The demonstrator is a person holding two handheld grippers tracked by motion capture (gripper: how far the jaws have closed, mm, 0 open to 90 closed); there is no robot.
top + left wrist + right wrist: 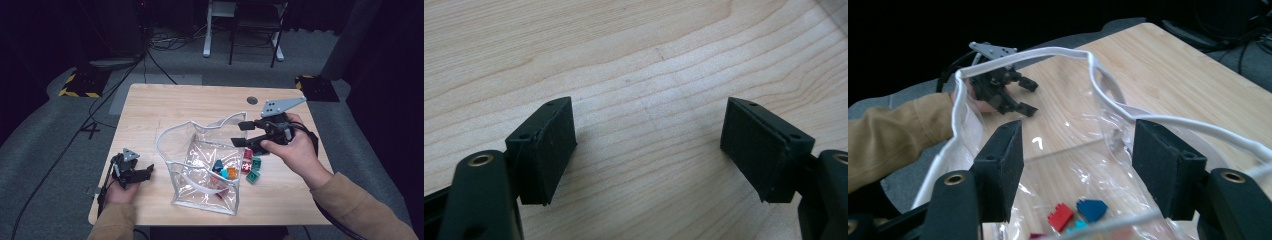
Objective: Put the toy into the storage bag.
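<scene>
A clear plastic bag with a white rim (159,145) stands open in the middle of the wooden table (165,105). Several small coloured bricks lie inside it, among them a blue one (217,165) and an orange one (232,172). A red brick (247,161) and two teal bricks (254,175) lie on the table just right of the bag. My right gripper (240,134) hangs over the bag's right side, open, with nothing between its pads; below it I see the bag's rim (1058,51), a red brick (1060,217) and a blue brick (1091,209). My left gripper (146,173) rests open at the table's front left, over bare wood (649,115).
A round grommet hole (252,100) sits near the table's far edge. Beyond the table are cables on the grey floor (150,60), white desk legs (206,50) and a dark chair frame (252,30). The other hand's gripper (1027,97) shows beyond the bag.
</scene>
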